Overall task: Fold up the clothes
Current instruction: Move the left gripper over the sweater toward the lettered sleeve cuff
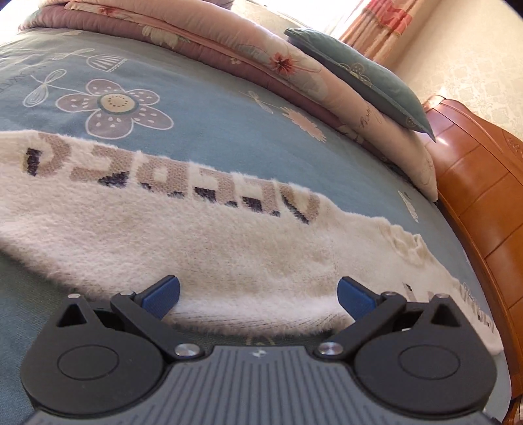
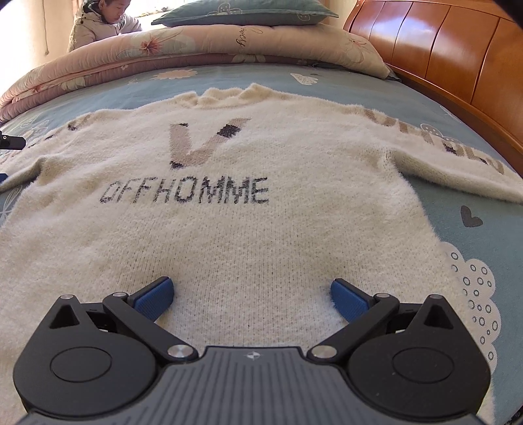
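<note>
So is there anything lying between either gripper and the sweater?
Nothing visible. The left gripper sits open at a sleeve edge of the cream sweater, and the right gripper sits open over its body.

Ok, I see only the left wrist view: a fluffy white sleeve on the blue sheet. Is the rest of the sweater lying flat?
Observer: Yes. The sweater lies spread flat, front side up, with its collar toward the quilt.
Operator: And where is the right hand-held gripper?
Observer: The right hand-held gripper is open and holds nothing. It is over the lower part of the sweater.
Operator: Is somebody near the bed?
Observer: Yes, a person is behind the quilt, on the far side.
</note>
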